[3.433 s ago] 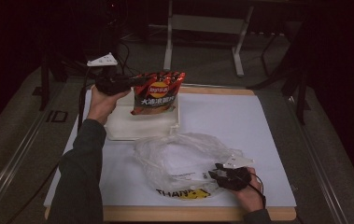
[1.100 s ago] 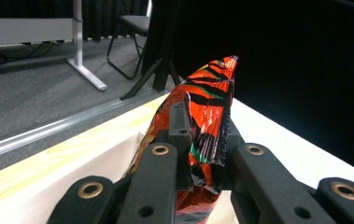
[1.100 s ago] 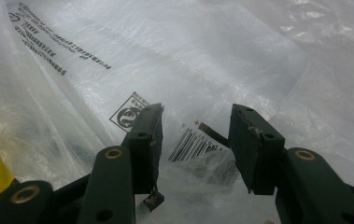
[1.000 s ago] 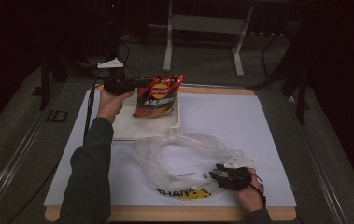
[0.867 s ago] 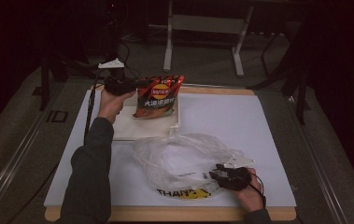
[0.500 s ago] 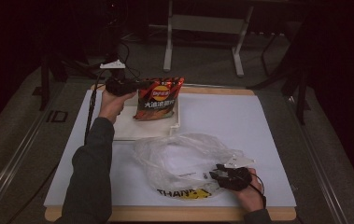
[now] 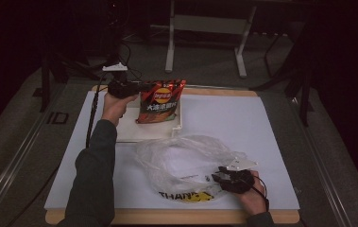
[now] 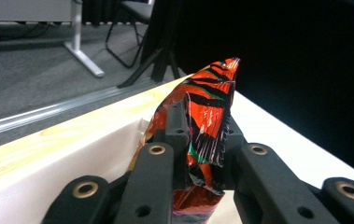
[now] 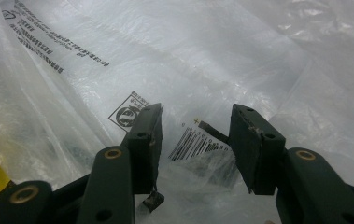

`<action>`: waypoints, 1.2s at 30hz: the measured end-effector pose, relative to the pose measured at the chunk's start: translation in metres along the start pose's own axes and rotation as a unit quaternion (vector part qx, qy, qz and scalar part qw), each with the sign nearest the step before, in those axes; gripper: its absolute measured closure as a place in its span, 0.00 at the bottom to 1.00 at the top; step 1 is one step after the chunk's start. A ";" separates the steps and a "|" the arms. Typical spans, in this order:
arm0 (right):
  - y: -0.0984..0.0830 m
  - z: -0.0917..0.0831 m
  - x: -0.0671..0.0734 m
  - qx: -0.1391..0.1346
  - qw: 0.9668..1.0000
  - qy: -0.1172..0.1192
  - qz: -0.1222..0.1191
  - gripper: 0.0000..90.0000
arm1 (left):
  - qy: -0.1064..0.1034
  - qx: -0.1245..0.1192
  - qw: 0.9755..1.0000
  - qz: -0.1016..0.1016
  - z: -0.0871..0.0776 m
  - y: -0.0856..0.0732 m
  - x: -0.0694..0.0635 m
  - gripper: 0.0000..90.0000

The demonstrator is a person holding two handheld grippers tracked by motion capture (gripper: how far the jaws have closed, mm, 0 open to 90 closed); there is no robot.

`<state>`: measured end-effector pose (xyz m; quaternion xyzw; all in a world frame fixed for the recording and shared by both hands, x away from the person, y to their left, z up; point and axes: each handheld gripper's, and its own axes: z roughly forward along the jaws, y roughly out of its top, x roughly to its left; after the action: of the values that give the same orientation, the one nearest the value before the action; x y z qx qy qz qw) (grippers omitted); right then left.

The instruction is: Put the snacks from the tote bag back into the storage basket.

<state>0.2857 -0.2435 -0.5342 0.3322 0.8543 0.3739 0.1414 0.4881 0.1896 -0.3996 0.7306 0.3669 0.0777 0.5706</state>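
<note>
Left gripper [image 7: 134, 87], at eleven o'clock on the desk [image 7: 261, 123]: fingers, just easing apart, grip the chip bag [image 7: 160, 100] upright over a cream pad [image 7: 143, 126]. Right gripper [image 7: 224, 177], at five o'clock: fingers partly open, resting on the plastic bag [image 7: 186, 158], gripping nothing.

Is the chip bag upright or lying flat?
Upright: the chip bag stands on end over the white board, its edge pinched in the left claw.
</note>
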 end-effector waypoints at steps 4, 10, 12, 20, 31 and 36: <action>0.000 -0.001 0.000 -0.001 1.000 0.000 0.001 0.60 | 0.016 0.007 1.000 0.000 0.000 -0.001 0.001 0.85; 0.000 0.000 0.000 -0.001 1.000 0.000 0.001 0.60 | 0.042 0.019 0.999 0.007 0.001 -0.003 0.001 0.78; 0.000 0.000 0.000 -0.001 1.000 0.000 0.001 0.60 | 0.051 0.021 0.998 0.008 0.002 -0.005 0.002 0.75; -0.001 0.000 0.000 0.000 1.000 0.000 0.001 0.60 | 0.078 0.037 0.996 -0.004 0.003 -0.016 0.008 0.64; -0.001 0.000 0.000 0.000 1.000 -0.001 0.000 0.60 | 0.150 0.062 0.986 0.036 0.009 -0.021 -0.003 0.56; -0.001 0.000 0.000 0.000 1.000 0.000 0.000 0.59 | 0.165 0.077 0.982 0.046 0.014 -0.029 -0.004 0.54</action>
<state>0.2851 -0.2434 -0.5349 0.3323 0.8542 0.3739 0.1419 0.4794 0.1787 -0.4286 0.7655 0.4268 0.1946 0.4405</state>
